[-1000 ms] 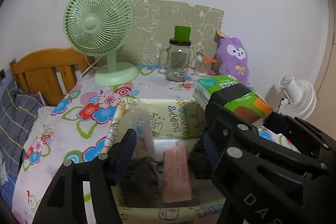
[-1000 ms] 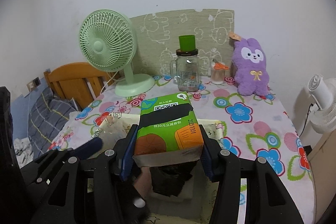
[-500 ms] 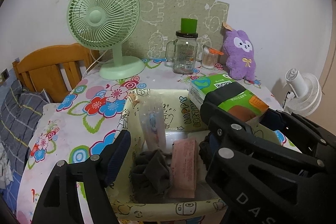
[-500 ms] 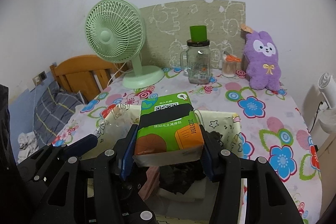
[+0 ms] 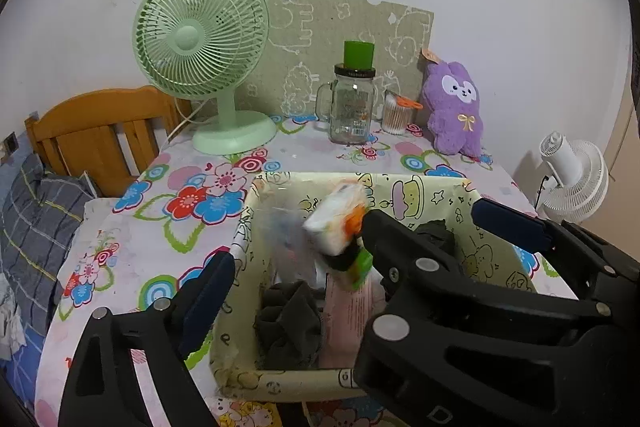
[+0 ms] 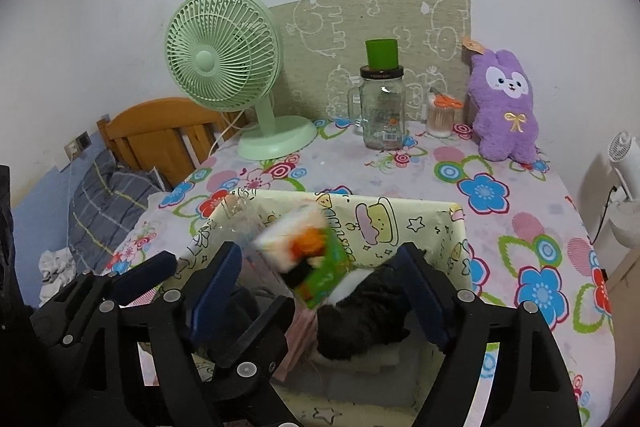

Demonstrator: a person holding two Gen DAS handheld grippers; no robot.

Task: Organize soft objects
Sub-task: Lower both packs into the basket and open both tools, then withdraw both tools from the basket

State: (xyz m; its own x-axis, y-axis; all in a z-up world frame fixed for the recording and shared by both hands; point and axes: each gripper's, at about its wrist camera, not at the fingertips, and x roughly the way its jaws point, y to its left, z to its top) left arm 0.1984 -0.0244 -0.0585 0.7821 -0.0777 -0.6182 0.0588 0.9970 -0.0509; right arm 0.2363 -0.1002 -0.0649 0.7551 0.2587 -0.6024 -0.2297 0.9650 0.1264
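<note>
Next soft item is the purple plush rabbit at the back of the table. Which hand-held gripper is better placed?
Right, probably. Purple plush rabbit sits on the right hand-held gripper's side; its opening jaws grip nothing.

A pale green plastic desk fan (image 6: 226,67) stands upright near the far left corner of the flower-printed tablecloth (image 6: 492,195). A clear glass mug-jar with a green cap (image 6: 382,99) stands at the far edge. Just beside it is a small clear tub of cotton swabs (image 6: 440,117). A purple plush rabbit (image 6: 504,107) sits upright at the far right corner. A beige cartoon-printed panel (image 6: 360,27) leans against the wall behind them.
</note>
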